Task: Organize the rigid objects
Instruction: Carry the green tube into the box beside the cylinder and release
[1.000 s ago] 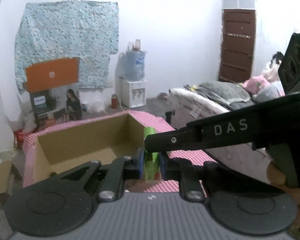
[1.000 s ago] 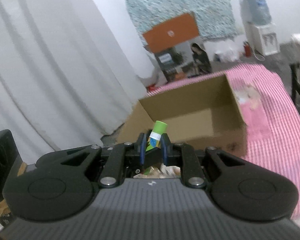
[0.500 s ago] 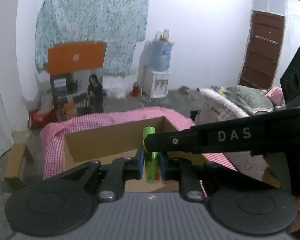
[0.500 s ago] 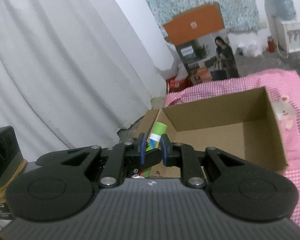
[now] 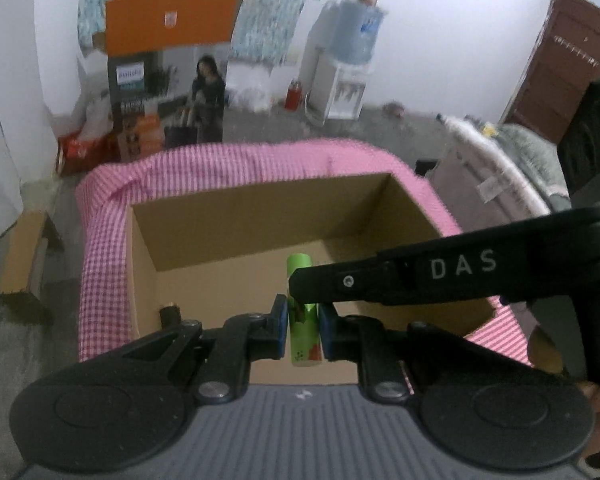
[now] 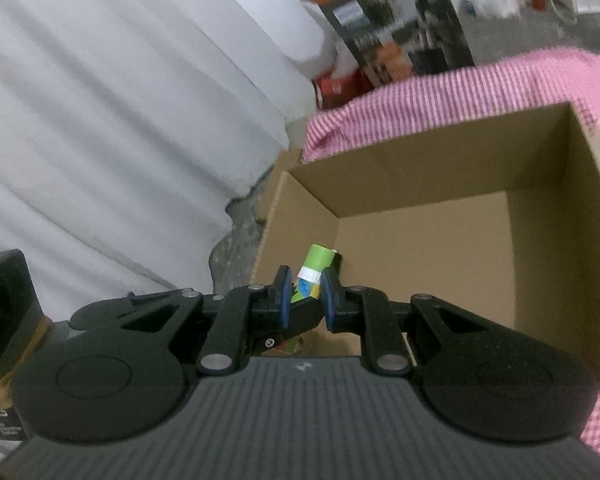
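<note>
Left wrist view: left gripper (image 5: 303, 326) pinching a green tube (image 5: 302, 334) between blue pads, low centre of the frame, poised above the open cardboard box (image 5: 140, 264). Crossing in from the right edge, the right gripper's black finger marked DAS, its tip overlapping the tube's upper end. Whether touching there, cannot tell from this view.

Right wrist view: right gripper (image 6: 303, 298) closed on a green tube (image 6: 314, 270) too, held tilted, cap end toward the upper right, just over the box's near wall at lower centre. Whether the very same tube as in the other view, or a second one, not clear.

Progress, as a judgement: barely begun. Box floor bare apart from one small dark object (image 5: 169, 313) at the lower left inside corner, too small to identify. Nothing green released yet. Left to do: lower, let go inside the box, then fetch whatever else remains out of view.

Look of the tube: slim rigid cylinder, bright green, smooth cap; a white band below the cap, then a label with blue and yellow in the right view, red and dark printed patches in the left view. Pink checked cloth (image 5: 100, 216) wrapping the table under the box.
</note>
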